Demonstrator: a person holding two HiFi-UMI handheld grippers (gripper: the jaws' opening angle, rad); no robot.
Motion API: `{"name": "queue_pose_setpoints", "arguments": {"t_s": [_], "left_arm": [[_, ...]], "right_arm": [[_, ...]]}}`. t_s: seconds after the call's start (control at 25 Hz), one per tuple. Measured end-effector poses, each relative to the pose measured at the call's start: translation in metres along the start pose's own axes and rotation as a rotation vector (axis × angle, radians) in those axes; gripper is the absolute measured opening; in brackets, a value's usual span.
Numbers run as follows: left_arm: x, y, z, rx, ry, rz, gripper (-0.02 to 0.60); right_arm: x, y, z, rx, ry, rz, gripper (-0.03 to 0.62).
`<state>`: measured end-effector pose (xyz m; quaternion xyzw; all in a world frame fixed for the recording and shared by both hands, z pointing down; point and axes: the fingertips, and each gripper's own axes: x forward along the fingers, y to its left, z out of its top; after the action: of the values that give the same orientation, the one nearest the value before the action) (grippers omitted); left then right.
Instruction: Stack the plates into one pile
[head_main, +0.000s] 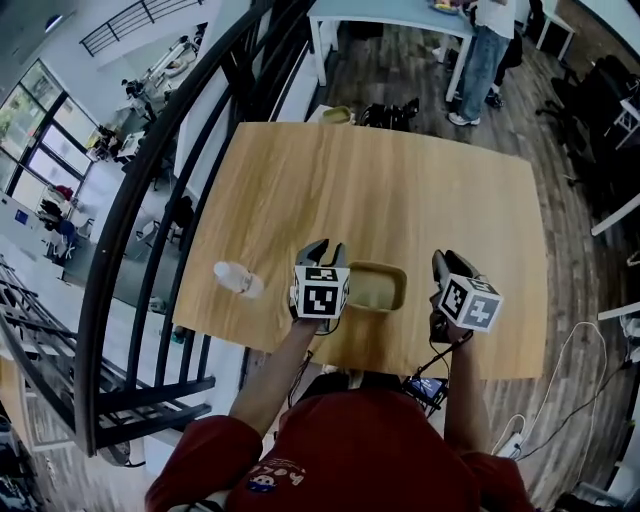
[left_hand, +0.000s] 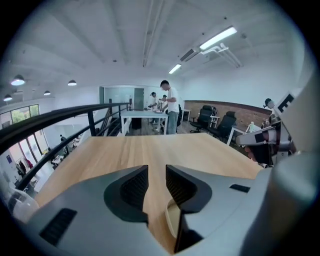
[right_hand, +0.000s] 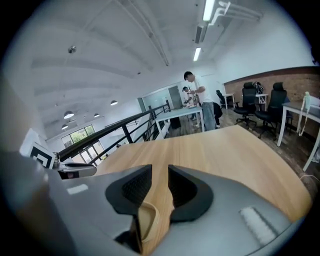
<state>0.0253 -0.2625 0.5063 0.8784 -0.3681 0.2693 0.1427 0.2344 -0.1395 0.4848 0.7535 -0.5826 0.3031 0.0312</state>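
Observation:
A tan, squarish plate (head_main: 377, 287) lies near the front edge of the wooden table (head_main: 400, 180); whether others lie stacked in it I cannot tell. My left gripper (head_main: 322, 250) hovers at its left side and my right gripper (head_main: 440, 262) at its right, both raised off it. In the left gripper view the jaws (left_hand: 157, 182) stand apart with only table between them, and the plate's rim (left_hand: 171, 220) shows below the right jaw. In the right gripper view the jaws (right_hand: 160, 187) also stand apart and empty, with the plate's rim (right_hand: 146, 225) below the left jaw.
A white crumpled thing (head_main: 238, 278) lies at the table's left edge. A black railing (head_main: 150, 200) runs along the left. Beyond the table a person (head_main: 487, 50) stands at a white table (head_main: 390, 15). Office chairs (right_hand: 250, 102) stand at the right.

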Motion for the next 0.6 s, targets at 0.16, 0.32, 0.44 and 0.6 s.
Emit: {"name": "queue_pose_setpoints", "arguments": {"t_s": [0.16,0.32,0.44,0.6], "left_arm": [[-0.028,-0.003,0.057,0.051,-0.140,0.011,0.110],[-0.054,-0.006,0.104,0.096,-0.273,0.021,0.110],[-0.076,-0.007,0.135,0.124,-0.383,0.025,0.110],[-0.106,-0.011,0.177,0.156,-0.522,0.027,0.110]], "right_arm": [[-0.020,0.016,0.049,-0.087,-0.128,-0.004,0.110],[-0.038,0.030,0.088,-0.154,-0.234,-0.003,0.110],[-0.055,0.037,0.116,-0.193,-0.315,-0.007,0.110],[-0.079,0.047,0.156,-0.250,-0.430,-0.015,0.110]]}}
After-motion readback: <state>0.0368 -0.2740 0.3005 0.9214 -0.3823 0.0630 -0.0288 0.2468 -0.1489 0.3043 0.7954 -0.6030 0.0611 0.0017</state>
